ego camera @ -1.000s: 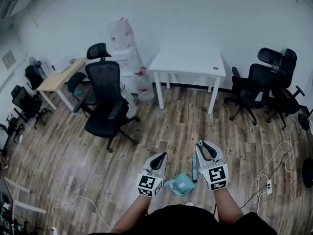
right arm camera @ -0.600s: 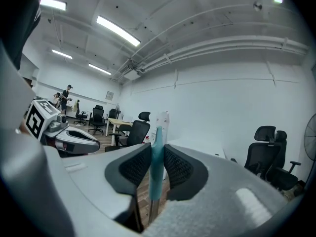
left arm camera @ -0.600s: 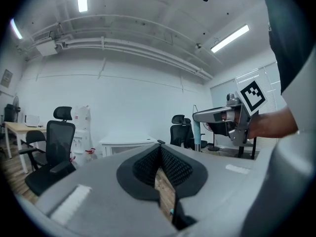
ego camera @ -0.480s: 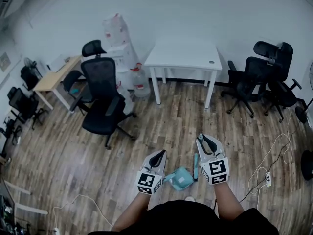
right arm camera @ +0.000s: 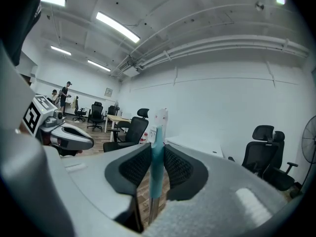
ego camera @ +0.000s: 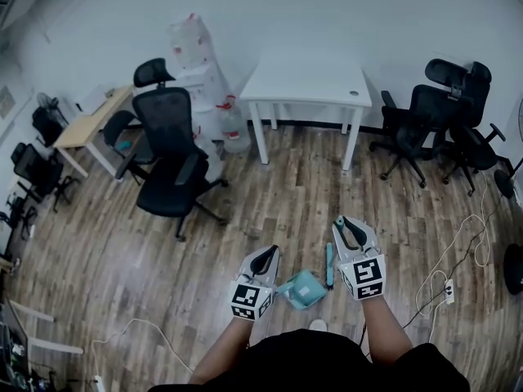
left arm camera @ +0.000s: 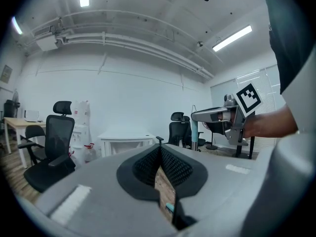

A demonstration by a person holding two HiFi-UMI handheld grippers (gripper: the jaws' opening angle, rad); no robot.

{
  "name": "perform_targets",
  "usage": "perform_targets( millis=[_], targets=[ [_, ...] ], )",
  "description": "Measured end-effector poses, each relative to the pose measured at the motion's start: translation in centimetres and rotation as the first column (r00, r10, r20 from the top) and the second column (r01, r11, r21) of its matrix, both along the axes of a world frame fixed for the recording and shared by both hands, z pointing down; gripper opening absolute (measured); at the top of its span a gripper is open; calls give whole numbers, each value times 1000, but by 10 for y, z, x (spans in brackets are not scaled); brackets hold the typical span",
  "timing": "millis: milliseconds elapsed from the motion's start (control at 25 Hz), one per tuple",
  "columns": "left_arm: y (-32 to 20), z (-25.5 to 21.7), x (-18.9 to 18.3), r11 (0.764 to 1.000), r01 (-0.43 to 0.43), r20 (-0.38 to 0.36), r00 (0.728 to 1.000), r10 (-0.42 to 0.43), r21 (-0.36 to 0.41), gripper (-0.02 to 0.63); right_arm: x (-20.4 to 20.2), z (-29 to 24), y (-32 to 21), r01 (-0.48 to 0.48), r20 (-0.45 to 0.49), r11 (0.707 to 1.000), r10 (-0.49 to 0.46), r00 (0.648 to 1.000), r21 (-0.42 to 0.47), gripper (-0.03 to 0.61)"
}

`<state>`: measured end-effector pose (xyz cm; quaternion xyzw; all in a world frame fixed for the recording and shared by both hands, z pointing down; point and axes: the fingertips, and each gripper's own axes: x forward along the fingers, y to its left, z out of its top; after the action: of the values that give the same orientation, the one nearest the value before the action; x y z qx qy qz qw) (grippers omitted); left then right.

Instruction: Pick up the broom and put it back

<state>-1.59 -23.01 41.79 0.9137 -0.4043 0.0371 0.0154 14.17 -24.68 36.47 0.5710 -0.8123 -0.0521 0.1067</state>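
Observation:
The broom's teal handle [right arm camera: 157, 164] stands upright between the pads of my right gripper [right arm camera: 157, 149], which is shut on it. In the head view the handle [ego camera: 329, 264] hangs down just left of the right gripper [ego camera: 344, 222]. A teal dustpan-shaped part [ego camera: 303, 289] lies low between the two grippers; how it is attached is hidden. My left gripper [ego camera: 269, 256] is level beside it. Its jaws [left arm camera: 159, 149] meet at the tips with nothing between the pads. A bit of teal [left arm camera: 170, 209] shows low in the gap.
A white table [ego camera: 306, 84] stands at the far wall, with wrapped white goods [ego camera: 200, 72] to its left. Black office chairs [ego camera: 167, 166] sit at left and others [ego camera: 441, 121] at right. White cables and a power strip [ego camera: 448, 286] lie on the wooden floor at right.
The head view has shifted slightly. Both grippers hold their places, and the right one keeps its grip on the handle.

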Motion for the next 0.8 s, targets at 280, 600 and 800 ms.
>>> perform_targets(
  millis=[280, 600, 800],
  targets=[
    [-2, 15, -4, 999, 43, 25, 999, -43, -29, 17, -2, 22, -9, 22, -44, 999, -23, 999, -31, 89],
    [-1, 37, -4, 994, 57, 42, 998, -54, -95, 17, 4, 56, -16, 26, -80, 993, -35, 996, -111, 89],
    [-2, 45, -10, 989, 104, 40, 994, -100, -103, 17, 5, 79, -19, 31, -89, 988, -45, 995, -154, 89]
  ],
)
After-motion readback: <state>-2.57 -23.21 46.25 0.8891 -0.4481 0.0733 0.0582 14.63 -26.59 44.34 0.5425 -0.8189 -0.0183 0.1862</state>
